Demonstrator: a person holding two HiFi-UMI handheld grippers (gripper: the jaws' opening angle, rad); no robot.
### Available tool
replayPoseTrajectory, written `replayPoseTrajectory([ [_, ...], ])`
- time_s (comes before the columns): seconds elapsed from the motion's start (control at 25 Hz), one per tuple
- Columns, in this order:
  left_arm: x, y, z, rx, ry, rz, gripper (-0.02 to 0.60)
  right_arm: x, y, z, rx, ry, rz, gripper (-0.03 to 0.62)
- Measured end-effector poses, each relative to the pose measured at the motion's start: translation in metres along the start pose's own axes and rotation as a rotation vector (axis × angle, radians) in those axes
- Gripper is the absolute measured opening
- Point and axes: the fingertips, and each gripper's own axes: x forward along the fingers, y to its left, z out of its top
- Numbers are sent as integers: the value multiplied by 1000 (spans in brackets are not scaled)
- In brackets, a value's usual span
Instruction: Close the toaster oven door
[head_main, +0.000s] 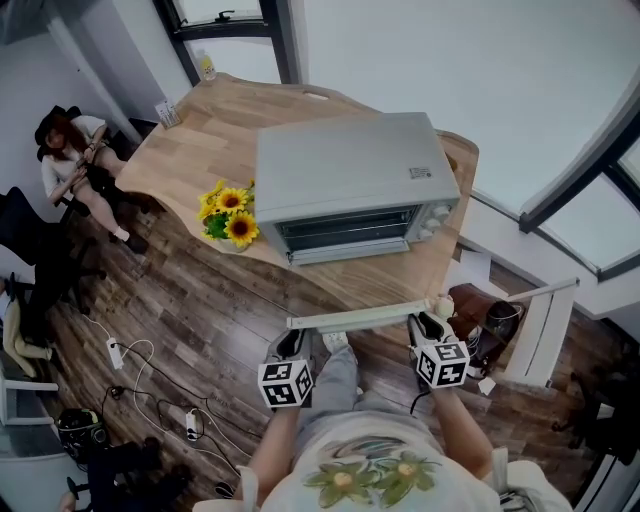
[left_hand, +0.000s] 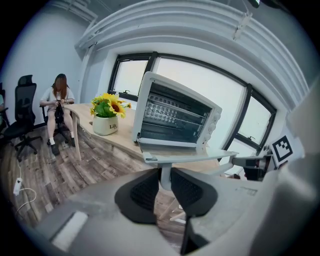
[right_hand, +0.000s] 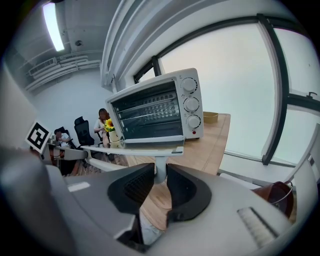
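The grey toaster oven (head_main: 350, 180) stands on the wooden table (head_main: 190, 150) with its door (head_main: 362, 317) swung down flat toward me. In the left gripper view the oven (left_hand: 172, 117) shows its racks, and the open door (left_hand: 187, 158) lies level just ahead. My left gripper (left_hand: 165, 175) is shut on the white handle post at the door's left end. My right gripper (right_hand: 160, 175) is shut on the handle post at the right end, below the door (right_hand: 135, 148) and oven (right_hand: 155, 107). From above, the left gripper (head_main: 296, 343) and right gripper (head_main: 427, 322) sit under the door's front edge.
A pot of sunflowers (head_main: 228, 213) stands at the table's left front edge. A person sits at the far left (head_main: 75, 150) near office chairs. Cables and a power strip (head_main: 115, 352) lie on the wood floor. A brown bag (head_main: 475, 310) stands right of the table.
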Motion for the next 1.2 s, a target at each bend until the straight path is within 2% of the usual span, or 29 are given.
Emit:
replayPoseTrajectory([
  [1.2,-11,-7,40,11,-43,-13,87,-10,6,41,-13,-55,-20,84],
])
